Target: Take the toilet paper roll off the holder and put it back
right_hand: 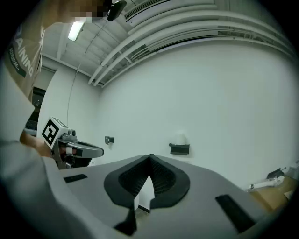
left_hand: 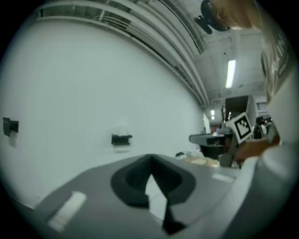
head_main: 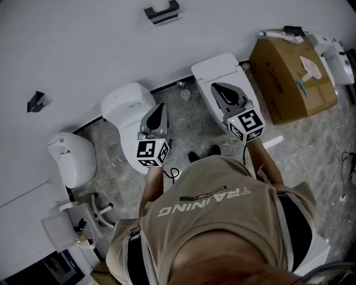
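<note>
Two shut, empty sets of jaws: left gripper (left_hand: 150,162), right gripper (right_hand: 149,158). Toilet paper roll (right_hand: 180,138) on the wall holder (right_hand: 179,149) is probably light and squashy; pinch gently across.

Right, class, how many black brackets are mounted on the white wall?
2. One bracket sits at the top middle of the head view; the second bracket at its far left. Others may lie outside the frame.

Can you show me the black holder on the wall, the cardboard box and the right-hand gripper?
black holder (head_main: 162,11): head view, its front bar.
cardboard box (head_main: 289,78): head view, its top face.
right gripper (right_hand: 150,159): right gripper view, where its shut fingers meet.
</note>
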The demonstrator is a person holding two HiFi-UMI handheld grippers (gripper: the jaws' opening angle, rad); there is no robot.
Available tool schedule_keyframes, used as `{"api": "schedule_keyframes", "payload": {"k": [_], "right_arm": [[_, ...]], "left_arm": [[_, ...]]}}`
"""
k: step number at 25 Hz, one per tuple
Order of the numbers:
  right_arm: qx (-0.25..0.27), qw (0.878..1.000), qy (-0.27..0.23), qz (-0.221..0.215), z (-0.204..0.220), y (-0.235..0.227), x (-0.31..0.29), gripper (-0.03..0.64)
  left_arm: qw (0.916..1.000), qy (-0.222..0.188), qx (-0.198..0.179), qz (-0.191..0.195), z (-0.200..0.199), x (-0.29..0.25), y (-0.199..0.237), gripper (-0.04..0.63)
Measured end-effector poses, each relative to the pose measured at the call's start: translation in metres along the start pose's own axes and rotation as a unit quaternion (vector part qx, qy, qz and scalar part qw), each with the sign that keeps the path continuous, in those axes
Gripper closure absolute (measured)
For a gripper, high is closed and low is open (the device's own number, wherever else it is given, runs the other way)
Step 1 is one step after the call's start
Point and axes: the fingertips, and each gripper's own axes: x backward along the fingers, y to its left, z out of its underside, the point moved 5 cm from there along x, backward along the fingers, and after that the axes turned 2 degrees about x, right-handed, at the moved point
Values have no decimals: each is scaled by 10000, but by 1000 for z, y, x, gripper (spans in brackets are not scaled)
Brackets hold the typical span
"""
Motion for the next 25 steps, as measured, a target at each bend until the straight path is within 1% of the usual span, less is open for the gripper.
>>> {"api": "schedule_keyframes", "payload": {"k": [4, 9, 14, 20, 25], "right_arm": [[-79, 9999, 102, -17, 7, 2, -8, 603], [-193, 9998, 57, -39, 8, -2, -19, 603], [-236, 9996, 98, -93, 12, 0, -27, 603], [-195, 9998, 79, 36, 10, -4, -40, 603], [-159, 9997, 117, 146, 16, 1, -49, 603]], "left_arm": [[9999, 94, 117, 8, 6, -2, 4, 591], [9998, 189, 46, -8, 3, -7, 13, 591], [9997, 195, 101, -73, 4, -12, 23, 591], [9999, 137, 64, 82, 0, -23, 35, 591], [9994, 68, 1, 333, 2, -34, 46, 591]]}}
